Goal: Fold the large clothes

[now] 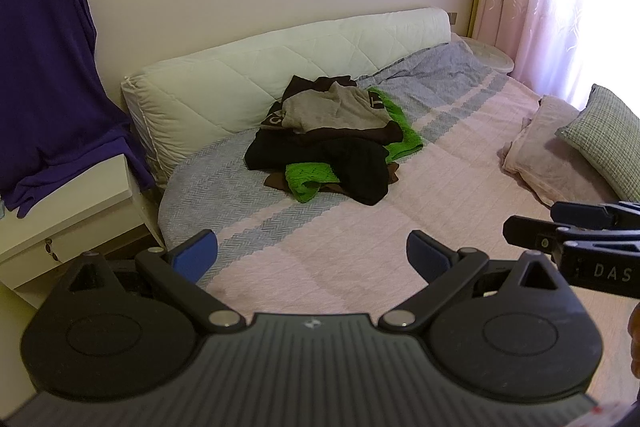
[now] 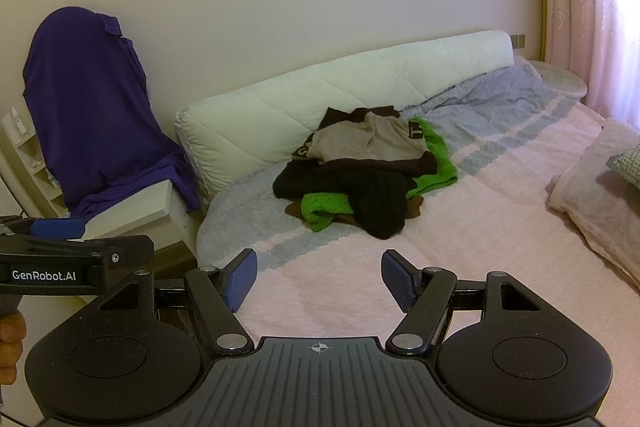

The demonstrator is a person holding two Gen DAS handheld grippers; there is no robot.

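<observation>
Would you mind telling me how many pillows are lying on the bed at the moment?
2. A pink pillow lies at the bed's right side, and a green checked pillow rests against it, nearer the curtain. Others beyond the frame edge may be hidden.

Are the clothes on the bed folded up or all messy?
Messy, not folded. The clothes pile lies crumpled on the bed, with the green piece poking out under black ones.

Black grippers w/ blue pads (image 2: 240,279), silver pivot screws, "GenRobot.AI" label
</observation>
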